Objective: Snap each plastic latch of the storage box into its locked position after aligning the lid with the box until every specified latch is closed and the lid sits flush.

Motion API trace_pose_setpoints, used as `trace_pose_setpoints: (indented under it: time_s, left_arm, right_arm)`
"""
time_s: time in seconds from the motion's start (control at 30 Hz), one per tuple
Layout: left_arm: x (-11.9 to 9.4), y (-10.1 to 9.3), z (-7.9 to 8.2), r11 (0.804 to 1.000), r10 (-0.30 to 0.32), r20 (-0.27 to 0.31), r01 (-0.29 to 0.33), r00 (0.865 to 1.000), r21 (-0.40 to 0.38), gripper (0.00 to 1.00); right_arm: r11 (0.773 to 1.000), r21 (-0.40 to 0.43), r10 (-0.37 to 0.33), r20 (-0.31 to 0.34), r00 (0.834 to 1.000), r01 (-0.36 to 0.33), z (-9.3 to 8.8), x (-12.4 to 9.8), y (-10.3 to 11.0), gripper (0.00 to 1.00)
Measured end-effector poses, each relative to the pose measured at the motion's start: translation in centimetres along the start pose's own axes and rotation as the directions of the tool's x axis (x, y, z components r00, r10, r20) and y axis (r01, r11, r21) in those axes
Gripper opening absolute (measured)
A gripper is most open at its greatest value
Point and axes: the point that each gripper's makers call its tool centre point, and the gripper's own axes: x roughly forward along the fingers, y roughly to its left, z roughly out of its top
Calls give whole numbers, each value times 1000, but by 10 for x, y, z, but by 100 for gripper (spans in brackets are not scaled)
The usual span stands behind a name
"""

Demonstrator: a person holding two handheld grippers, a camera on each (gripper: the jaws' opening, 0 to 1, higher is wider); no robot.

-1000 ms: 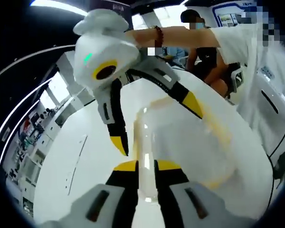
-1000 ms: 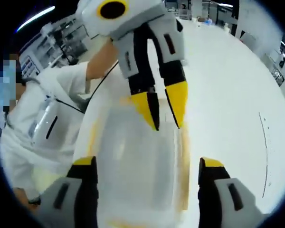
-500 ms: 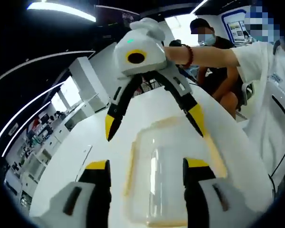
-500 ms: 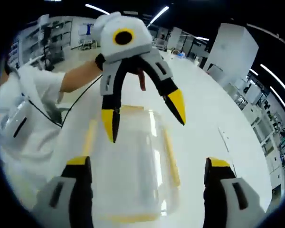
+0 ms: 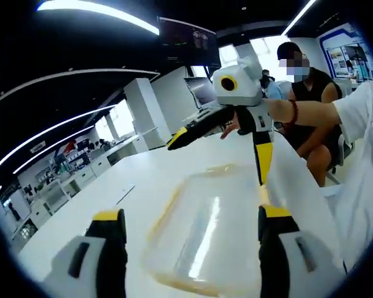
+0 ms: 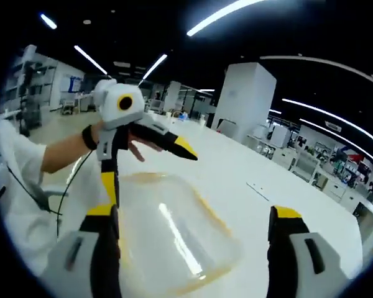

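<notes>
The storage box (image 5: 208,233) is clear plastic with a yellowish rim and rests on the white table (image 5: 137,186). In the left gripper view my left gripper (image 5: 191,216) is open, its yellow-tipped jaws standing wide on either side of the box's near end. Beyond the box, my right gripper (image 5: 217,162) hangs open over its far end. In the right gripper view the box (image 6: 174,236) lies ahead of my open right gripper (image 6: 194,213). The left gripper (image 6: 152,179) is spread open above its far side. The latches are too blurred to read.
A person in white clothes (image 6: 25,180) holds both tools at the table's edge. Another person in black (image 5: 308,105) sits behind. The white table (image 6: 267,192) stretches away beside the box. Shelves and desks (image 5: 62,180) line the room beyond.
My left jaws, narrow at the box a second ago, have spread wide. Both grippers have drawn up and back from the box, and both views have tilted up toward the room.
</notes>
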Motion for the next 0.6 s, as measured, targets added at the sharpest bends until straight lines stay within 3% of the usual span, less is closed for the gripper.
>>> trace_pose_setpoints:
  time_s: [0.2, 0.37, 0.47, 0.6]
  left_arm:
    - [-17, -8, -3, 998, 61, 48, -60, 997, -26, 93]
    - [-36, -11, 4, 973, 174, 194, -138, 965, -187, 94]
    - [-45, -18, -5, 967, 202, 197, -164, 959, -193, 95]
    - [-56, -20, -16, 951, 260, 182, -219, 948, -217, 95]
  right_arm:
    - [994, 26, -109, 113, 988, 107, 6, -29, 4, 100]
    - [988, 57, -149, 127, 981, 143, -12, -42, 17, 100]
    - [986, 58, -164, 106, 981, 158, -27, -45, 25, 100]
    - [980, 71, -194, 114, 974, 187, -32, -52, 31, 100]
